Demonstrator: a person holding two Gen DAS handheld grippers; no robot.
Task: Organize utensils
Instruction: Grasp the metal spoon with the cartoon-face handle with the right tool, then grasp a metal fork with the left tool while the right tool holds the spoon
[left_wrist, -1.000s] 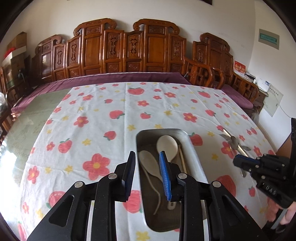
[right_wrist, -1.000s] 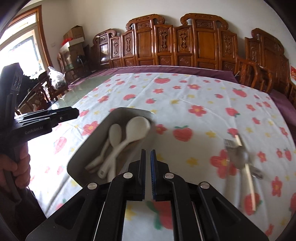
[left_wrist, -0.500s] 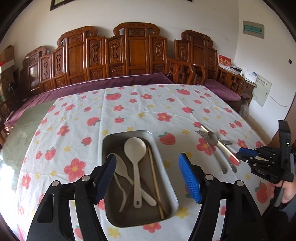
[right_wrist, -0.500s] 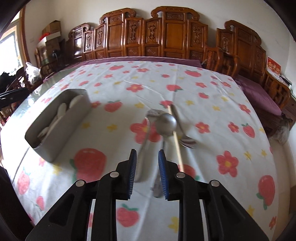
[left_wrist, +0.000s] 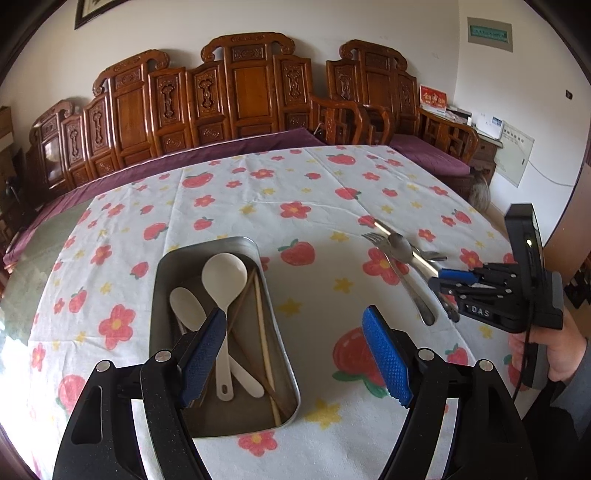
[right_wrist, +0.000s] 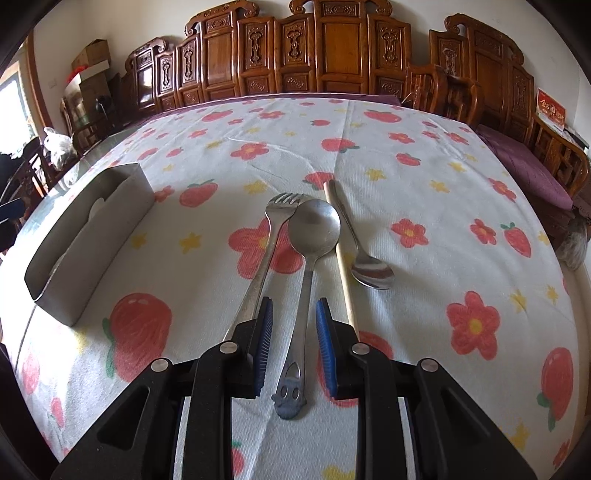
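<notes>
My right gripper jaws parted, just opened, straddling steel spoon handle, not pinching. My left gripper spread wide, empty, above metal tray.

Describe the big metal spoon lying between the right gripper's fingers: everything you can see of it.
The big metal spoon looks like dull, scuffed steel: a round bowl facing up at the far end, a slim straight handle running toward the camera, and a flared handle end with cut-out holes. It lies flat on the flowered tablecloth. The right gripper straddles the handle, blue pads clear of it on both sides. A fork lies alongside on its left, a chopstick on its right.
</notes>
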